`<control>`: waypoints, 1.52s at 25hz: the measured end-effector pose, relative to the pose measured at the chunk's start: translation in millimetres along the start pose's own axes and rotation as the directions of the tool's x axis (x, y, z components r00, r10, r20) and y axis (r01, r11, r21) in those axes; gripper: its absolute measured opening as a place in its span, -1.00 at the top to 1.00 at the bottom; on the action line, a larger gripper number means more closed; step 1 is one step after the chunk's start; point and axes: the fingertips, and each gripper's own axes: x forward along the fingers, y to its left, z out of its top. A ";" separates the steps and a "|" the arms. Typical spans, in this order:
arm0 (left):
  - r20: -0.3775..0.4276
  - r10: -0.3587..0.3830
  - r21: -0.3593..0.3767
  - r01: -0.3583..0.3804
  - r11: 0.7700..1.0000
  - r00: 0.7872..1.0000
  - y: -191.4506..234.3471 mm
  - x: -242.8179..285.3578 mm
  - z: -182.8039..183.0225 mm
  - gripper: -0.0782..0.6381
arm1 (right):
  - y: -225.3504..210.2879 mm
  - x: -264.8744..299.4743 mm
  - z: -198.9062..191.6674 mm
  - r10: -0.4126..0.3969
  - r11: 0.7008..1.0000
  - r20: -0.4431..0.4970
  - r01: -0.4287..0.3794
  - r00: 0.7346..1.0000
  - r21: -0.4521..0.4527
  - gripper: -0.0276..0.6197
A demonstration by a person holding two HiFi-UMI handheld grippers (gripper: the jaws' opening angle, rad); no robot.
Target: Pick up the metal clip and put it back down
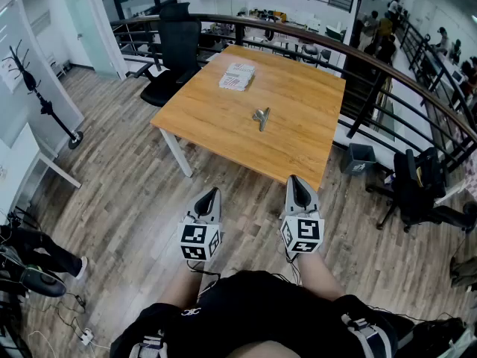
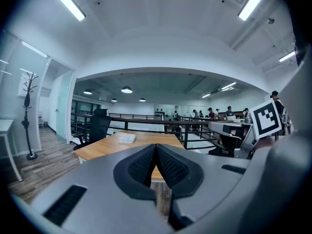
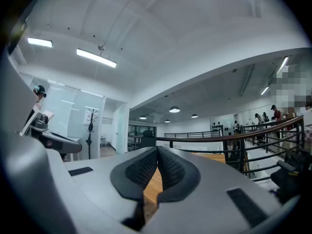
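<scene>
Jaws on the left gripper (image 2: 156, 149) are pressed together, the dark ribbed pads (image 2: 140, 167) meeting along one line with nothing between them. The right gripper (image 3: 158, 150) is closed the same way and is just as empty.

From the head view both grippers are held side by side in front of the person, over the grey wood-plank floor (image 1: 134, 192). They sit short of the near edge of the square light-wood surface (image 1: 298, 136), and neither touches it.

The small silver metal clip (image 1: 261, 117) lies flat near the middle of the surface, well apart from both grippers. A white stack of printed paper sheets (image 1: 237, 76) lies farther back, toward the far left side and apart from the clip.

A black office chair (image 1: 175, 51) stands at the far left corner of the surface. A dark curved railing (image 1: 387, 73) runs behind it and down its right side. A small dark bin (image 1: 361, 157) sits on the floor near the right-hand corner, and a second black chair (image 1: 417, 185) stands beyond it. At the far left a black coat stand (image 1: 37, 95) leans into view beside a glass partition.
</scene>
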 end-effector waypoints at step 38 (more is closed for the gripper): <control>0.038 -0.011 -0.009 0.011 1.000 0.999 103.4 -29.7 -9.9 0.75 | 106.5 40.0 -8.4 -0.014 0.999 0.020 0.015 1.000 -0.045 0.87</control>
